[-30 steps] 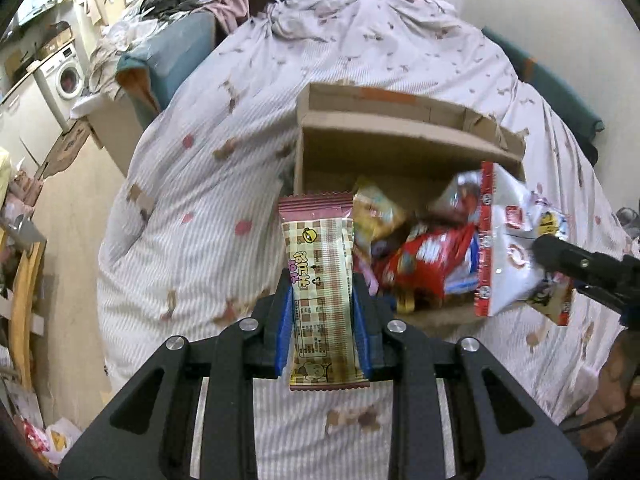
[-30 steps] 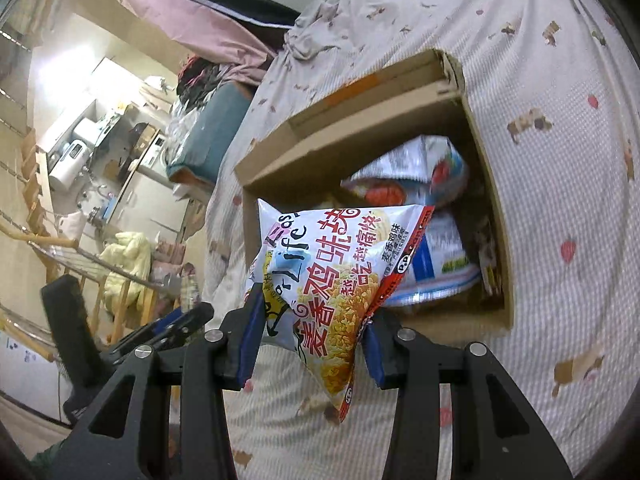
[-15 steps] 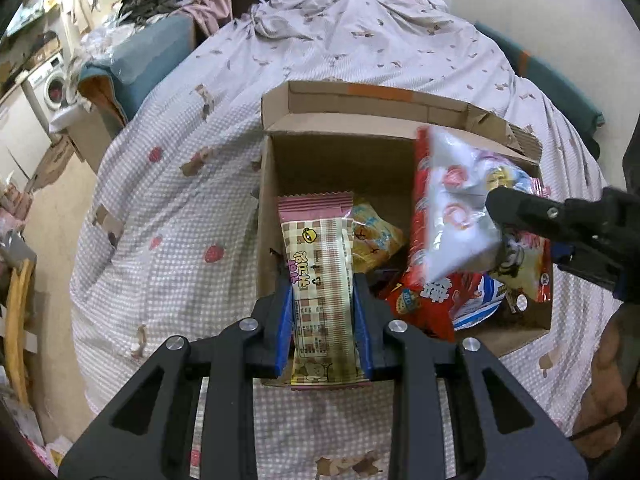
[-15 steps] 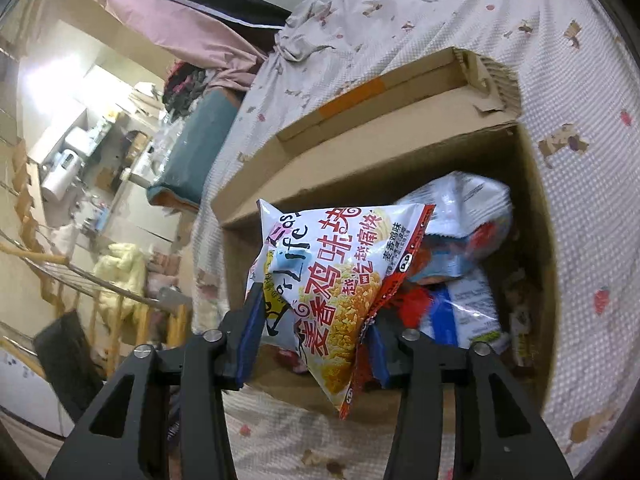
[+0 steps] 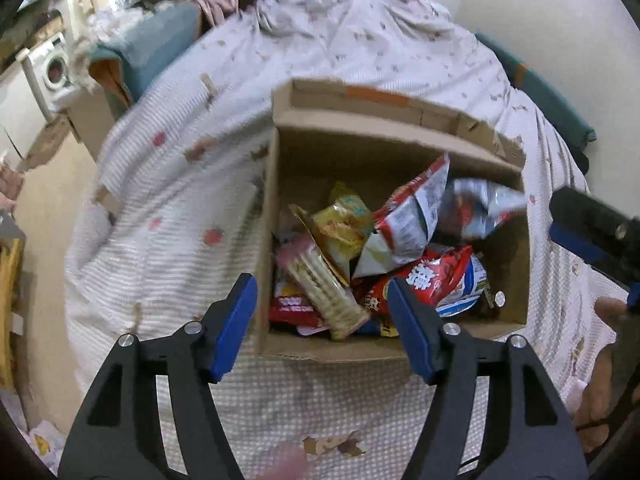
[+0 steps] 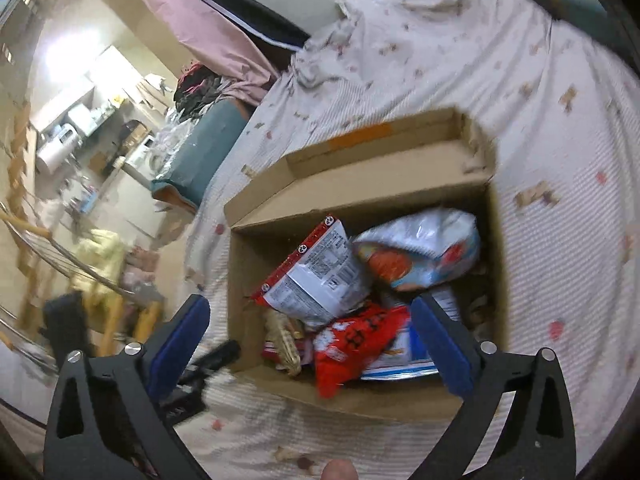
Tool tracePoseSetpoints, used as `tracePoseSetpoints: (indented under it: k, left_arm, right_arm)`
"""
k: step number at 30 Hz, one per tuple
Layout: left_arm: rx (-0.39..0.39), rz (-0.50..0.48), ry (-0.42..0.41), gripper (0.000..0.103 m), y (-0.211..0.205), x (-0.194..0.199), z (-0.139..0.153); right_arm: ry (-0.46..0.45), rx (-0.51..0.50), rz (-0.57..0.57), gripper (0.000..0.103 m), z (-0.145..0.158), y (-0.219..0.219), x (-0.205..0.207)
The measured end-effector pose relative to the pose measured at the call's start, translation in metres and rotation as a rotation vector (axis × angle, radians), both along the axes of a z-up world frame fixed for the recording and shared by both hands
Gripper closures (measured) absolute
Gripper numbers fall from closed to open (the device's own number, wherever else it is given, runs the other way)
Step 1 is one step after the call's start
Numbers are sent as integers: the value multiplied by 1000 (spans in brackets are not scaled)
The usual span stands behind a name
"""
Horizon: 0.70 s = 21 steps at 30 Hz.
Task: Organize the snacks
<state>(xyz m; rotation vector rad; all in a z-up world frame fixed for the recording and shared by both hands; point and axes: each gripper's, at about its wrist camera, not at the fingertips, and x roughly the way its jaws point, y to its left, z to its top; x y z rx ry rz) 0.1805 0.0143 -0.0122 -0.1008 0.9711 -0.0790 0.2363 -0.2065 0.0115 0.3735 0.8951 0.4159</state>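
An open cardboard box (image 5: pixel 400 140) (image 6: pixel 360 184) sits on the bed and holds several snack packets. The checked biscuit pack (image 5: pixel 320 288) lies inside at the box's left front. The white and red chicken snack bag (image 5: pixel 412 216) (image 6: pixel 316 276) lies on top of the pile. My left gripper (image 5: pixel 322 328) is open and empty above the box's front edge. My right gripper (image 6: pixel 308 344) is open and empty above the box's front; its finger shows at the right of the left wrist view (image 5: pixel 588 232).
The bed has a white checked cover (image 5: pixel 168 216). A teal cushion (image 5: pixel 148 52) and clothes lie at the bed's far left. A washing machine (image 5: pixel 52 68) stands on the floor to the left. A wall is at the far right.
Both grippers have opened. The biscuit pack and the chicken snack bag have dropped into the box. Both grippers have pulled back a little toward the box's front.
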Motion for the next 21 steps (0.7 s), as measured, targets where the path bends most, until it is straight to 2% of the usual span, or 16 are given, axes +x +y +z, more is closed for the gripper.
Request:
tracePoseSetpoints:
  k: [3, 5, 7, 11, 12, 15, 21]
  left_arm:
    - [29, 15, -70, 38, 2, -19, 18]
    - [23, 23, -91, 31, 4, -32, 24]
    - [10, 39, -107, 14, 7, -46, 29]
    - [-10, 31, -119, 7, 6, -72, 32]
    - [-12, 23, -118, 0, 6, -78, 32]
    - [-26, 7, -119, 0, 6, -100, 29]
    - [18, 21, -159, 0, 8, -135, 21]
  right_arm:
    - [-52, -68, -24, 0, 13, -1, -20]
    - [-70, -101, -39, 0, 17, -4, -33]
    - [-83, -126, -64, 0, 19, -8, -50]
    - [-106, -186, -97, 0, 19, -15, -89]
    - [-112, -200, -101, 0, 18, -16, -98]
    - [-126, -245, -117, 0, 16, -19, -125]
    - [-166, -298, -128, 0, 8, -19, -164]
